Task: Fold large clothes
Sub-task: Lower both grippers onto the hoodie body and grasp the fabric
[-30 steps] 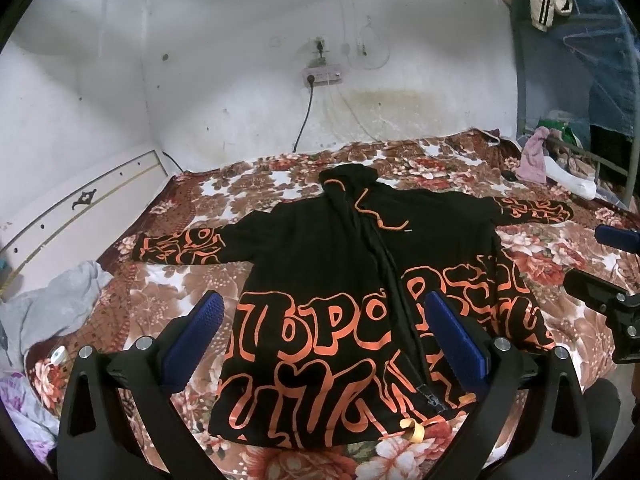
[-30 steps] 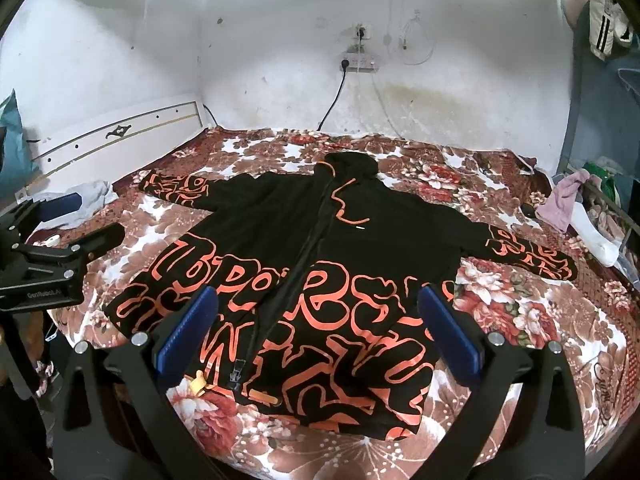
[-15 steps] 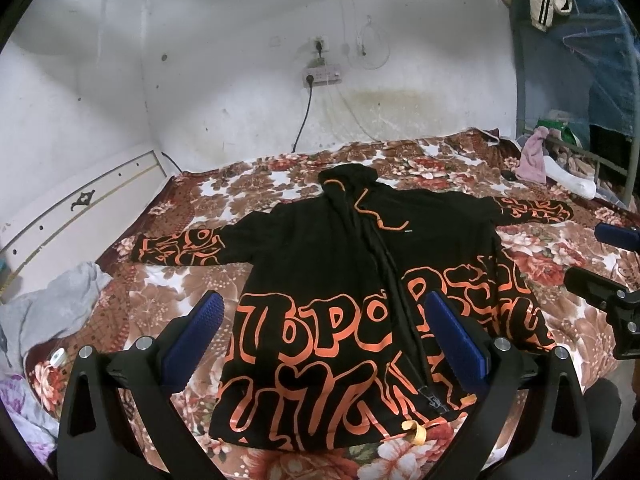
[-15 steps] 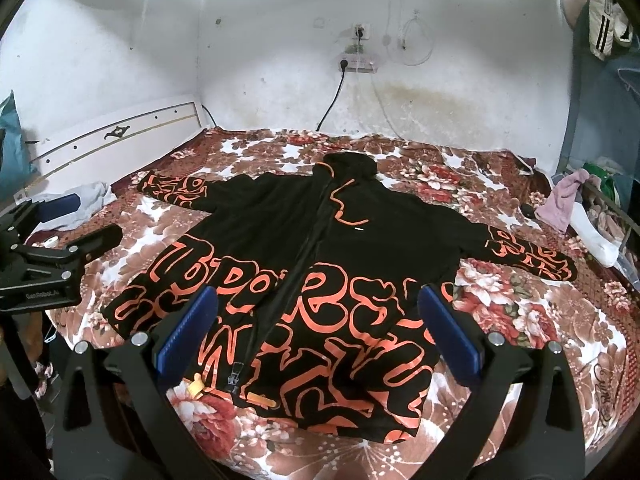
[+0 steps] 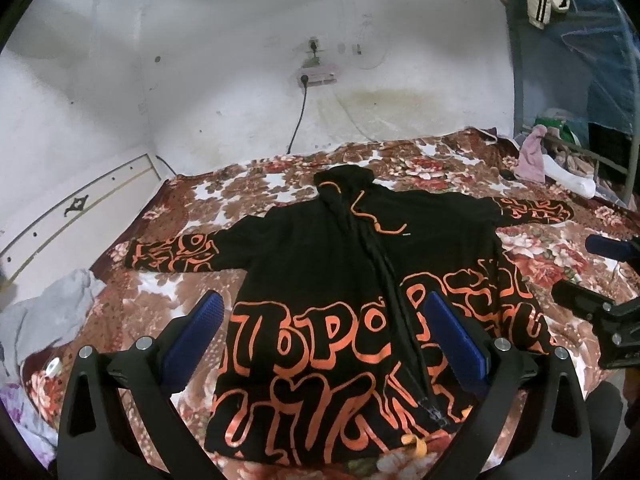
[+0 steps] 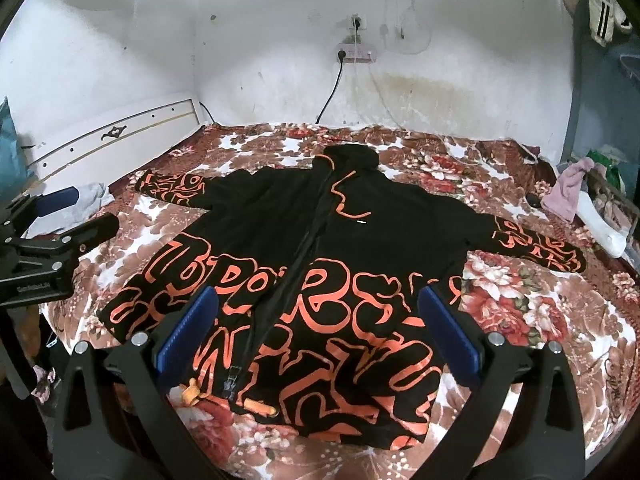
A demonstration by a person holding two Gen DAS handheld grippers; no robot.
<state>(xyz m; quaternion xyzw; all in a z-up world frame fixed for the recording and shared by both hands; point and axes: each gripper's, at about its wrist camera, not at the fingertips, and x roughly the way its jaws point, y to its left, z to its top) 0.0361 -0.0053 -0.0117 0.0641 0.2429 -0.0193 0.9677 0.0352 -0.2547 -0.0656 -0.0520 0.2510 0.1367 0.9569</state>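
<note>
Both the left hand-held gripper (image 5: 320, 336) and the right hand-held gripper (image 6: 316, 330) hover wide open and empty above the black hooded jacket (image 5: 344, 280), which lies spread flat on the bed (image 5: 256, 184).

We hold the left hand-held gripper (image 5: 322, 340) level and pointed forward, its two blue-padded fingers (image 5: 192, 336) spread wide with nothing between them. The right hand-held gripper (image 6: 316, 334) sits the same way, jaws wide apart and empty. Each shows at the edge of the other's view: the right one (image 5: 600, 280) at the left camera's right edge, the left one (image 6: 56, 236) at the right camera's left edge
</note>
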